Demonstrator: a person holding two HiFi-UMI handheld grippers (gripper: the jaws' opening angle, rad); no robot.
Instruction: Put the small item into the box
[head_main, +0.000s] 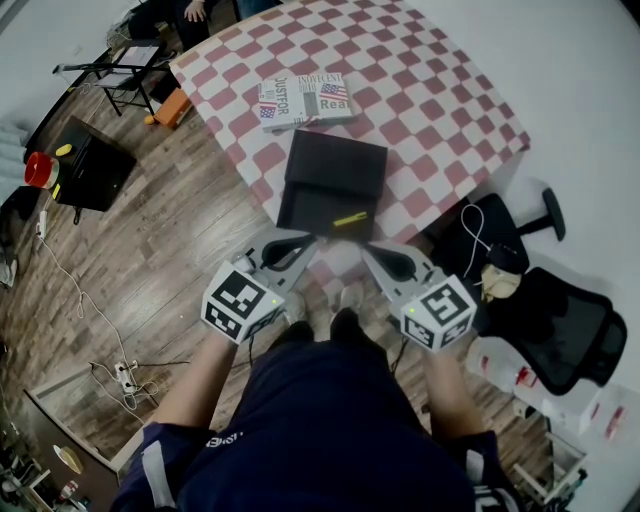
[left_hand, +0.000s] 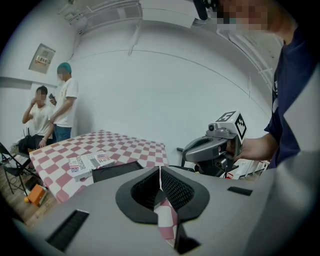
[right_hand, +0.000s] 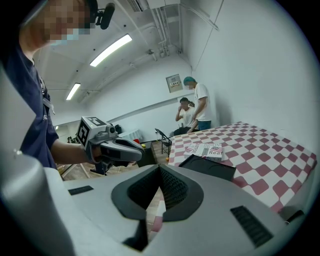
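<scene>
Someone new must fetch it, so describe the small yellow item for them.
On the red-and-white checkered table, find the black box at the near edge. The slim yellow stick on its near half is the only bright thing there.

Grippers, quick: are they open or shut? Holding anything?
Left gripper: shut, holding nothing.
Right gripper: shut, holding nothing.

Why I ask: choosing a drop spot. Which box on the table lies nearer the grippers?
The black box, at the near edge of the table; the newspaper-print box lies beyond it.
</scene>
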